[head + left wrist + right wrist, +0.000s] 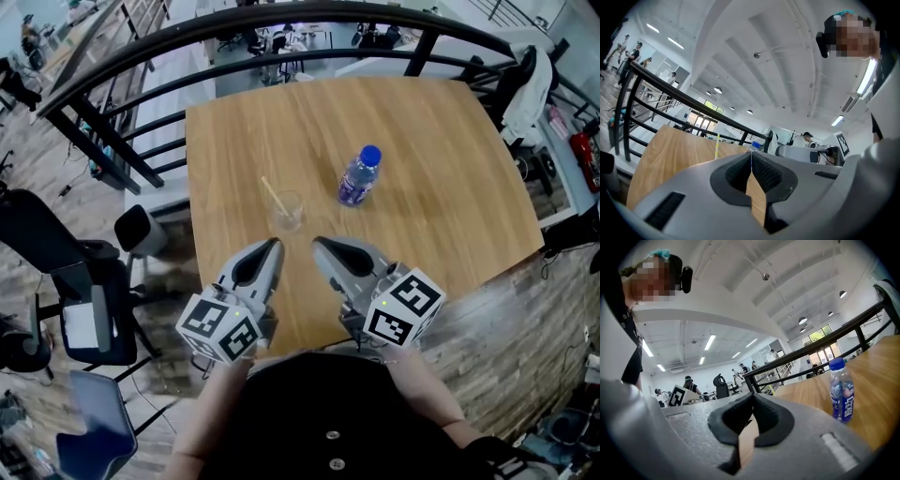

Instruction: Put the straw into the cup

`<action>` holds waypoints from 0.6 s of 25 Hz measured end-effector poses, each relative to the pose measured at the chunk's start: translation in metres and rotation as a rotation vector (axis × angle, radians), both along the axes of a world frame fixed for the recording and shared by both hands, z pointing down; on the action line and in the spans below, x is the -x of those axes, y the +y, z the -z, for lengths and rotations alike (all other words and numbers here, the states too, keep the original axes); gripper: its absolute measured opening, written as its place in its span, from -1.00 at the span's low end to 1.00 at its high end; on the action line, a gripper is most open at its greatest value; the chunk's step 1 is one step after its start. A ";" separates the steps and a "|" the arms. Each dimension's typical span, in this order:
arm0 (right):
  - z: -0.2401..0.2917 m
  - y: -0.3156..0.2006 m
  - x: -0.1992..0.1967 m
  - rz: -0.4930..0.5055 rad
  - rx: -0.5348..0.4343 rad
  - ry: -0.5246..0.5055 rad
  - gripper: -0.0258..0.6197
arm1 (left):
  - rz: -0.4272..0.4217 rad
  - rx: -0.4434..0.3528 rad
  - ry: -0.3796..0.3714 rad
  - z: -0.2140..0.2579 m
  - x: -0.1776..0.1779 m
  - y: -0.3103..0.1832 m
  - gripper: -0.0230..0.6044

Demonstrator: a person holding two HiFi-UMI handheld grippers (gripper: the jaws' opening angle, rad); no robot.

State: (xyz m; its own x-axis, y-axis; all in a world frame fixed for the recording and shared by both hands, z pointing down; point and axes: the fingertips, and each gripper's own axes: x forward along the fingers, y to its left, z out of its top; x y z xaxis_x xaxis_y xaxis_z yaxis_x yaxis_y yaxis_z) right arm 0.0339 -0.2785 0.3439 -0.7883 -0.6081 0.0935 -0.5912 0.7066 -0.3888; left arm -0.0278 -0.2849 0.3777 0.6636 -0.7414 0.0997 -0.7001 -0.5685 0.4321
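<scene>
In the head view the left gripper (272,246) and the right gripper (321,246) hover side by side over the near edge of the table (441,187), each with its fingers pressed together and nothing between them; the clear cup (289,212) stands just ahead of the two sets of fingertips, closer to the left ones, and the straw (273,195) leans in it with its top tilted away to the left, so the task looks done; the bottle (359,176) stands upright farther out, ahead and to the right of the right fingers, near the cup but apart from it. In the left gripper view the fingers meet in a thin line with only bare wood showing behind them; the pale straw (716,146) rises just left of the fingertips, beyond them. In the right gripper view the fingers are likewise closed and empty; the bottle (841,392) stands to their right, well clear. As for what could go wrong, the cup looks light and the straw merely rests on its rim; a forward nudge from either closed tip could tip the cup or flick the straw out; a wide sweep of the right gripper might topple the bottle.
</scene>
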 end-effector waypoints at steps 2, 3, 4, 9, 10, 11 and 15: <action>-0.004 0.005 0.001 0.006 0.007 0.006 -0.92 | -0.009 0.004 -0.016 -0.001 -0.002 0.006 -0.86; -0.005 0.006 0.002 0.008 0.010 0.010 -0.92 | -0.012 0.009 -0.020 -0.002 -0.003 0.008 -0.87; -0.007 0.008 0.001 0.009 0.013 0.013 -0.92 | -0.014 0.015 -0.022 -0.004 -0.004 0.010 -0.87; -0.013 0.010 0.001 0.019 0.026 0.028 -0.92 | -0.024 0.043 -0.022 -0.011 -0.010 0.016 -0.88; -0.014 0.010 0.002 0.023 0.030 0.031 -0.92 | -0.027 0.049 -0.018 -0.012 -0.010 0.017 -0.88; -0.016 0.010 0.002 0.025 0.035 0.034 -0.92 | -0.030 0.055 -0.013 -0.013 -0.011 0.017 -0.88; -0.020 0.010 0.002 0.026 0.045 0.037 -0.92 | -0.051 0.073 0.003 -0.018 -0.012 0.019 -0.88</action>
State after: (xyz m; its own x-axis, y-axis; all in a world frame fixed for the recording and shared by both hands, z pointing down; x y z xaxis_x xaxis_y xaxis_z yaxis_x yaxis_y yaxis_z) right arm 0.0322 -0.2684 0.3642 -0.7990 -0.5823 0.1502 -0.5879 0.7038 -0.3987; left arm -0.0154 -0.2654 0.3952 0.7008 -0.6973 0.1501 -0.6696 -0.5705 0.4756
